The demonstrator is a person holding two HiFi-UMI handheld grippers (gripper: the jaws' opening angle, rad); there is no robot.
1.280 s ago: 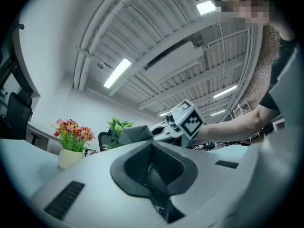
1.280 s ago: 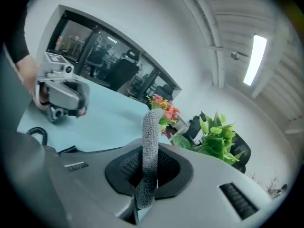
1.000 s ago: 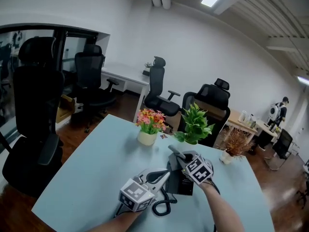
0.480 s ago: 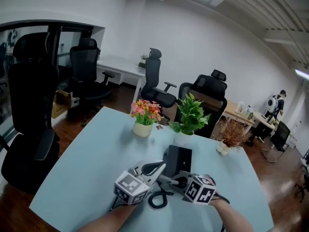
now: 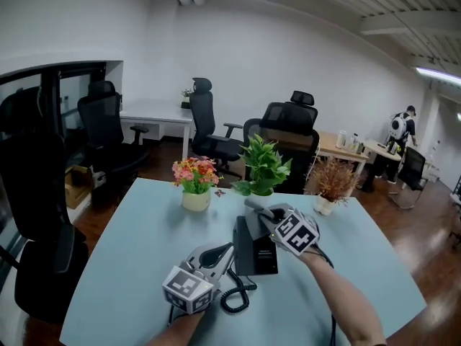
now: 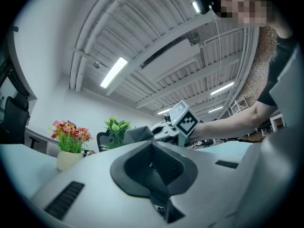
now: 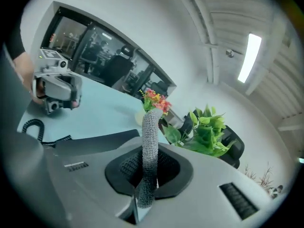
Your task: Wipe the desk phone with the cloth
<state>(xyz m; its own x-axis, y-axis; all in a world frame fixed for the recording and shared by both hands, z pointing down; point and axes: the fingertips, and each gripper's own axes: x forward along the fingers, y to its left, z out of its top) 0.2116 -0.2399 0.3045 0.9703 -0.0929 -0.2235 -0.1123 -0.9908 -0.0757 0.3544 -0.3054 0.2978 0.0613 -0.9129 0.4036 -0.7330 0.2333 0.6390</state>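
Observation:
The black desk phone [image 5: 256,249] lies on the pale blue table [image 5: 137,251], its coiled cord [image 5: 235,298] trailing toward me. My right gripper [image 5: 256,209] hovers over the phone's far end, shut on a grey knit cloth [image 7: 150,136] that stands up between its jaws. My left gripper [image 5: 227,250] is at the phone's near left edge with its jaws together; I see nothing clearly held between them. In the left gripper view, the right gripper's marker cube [image 6: 183,120] and the cloth [image 6: 137,134] show just beyond the jaws.
A pot of pink and orange flowers [image 5: 194,181], a green plant [image 5: 263,166] and a dried plant [image 5: 330,184] stand along the table's far edge. Black office chairs [image 5: 286,130] and desks lie beyond. A person [image 5: 398,130] stands at the far right.
My right gripper has carried the cloth from the phone's near end up to its far end. The left gripper has stayed by the phone's near left side.

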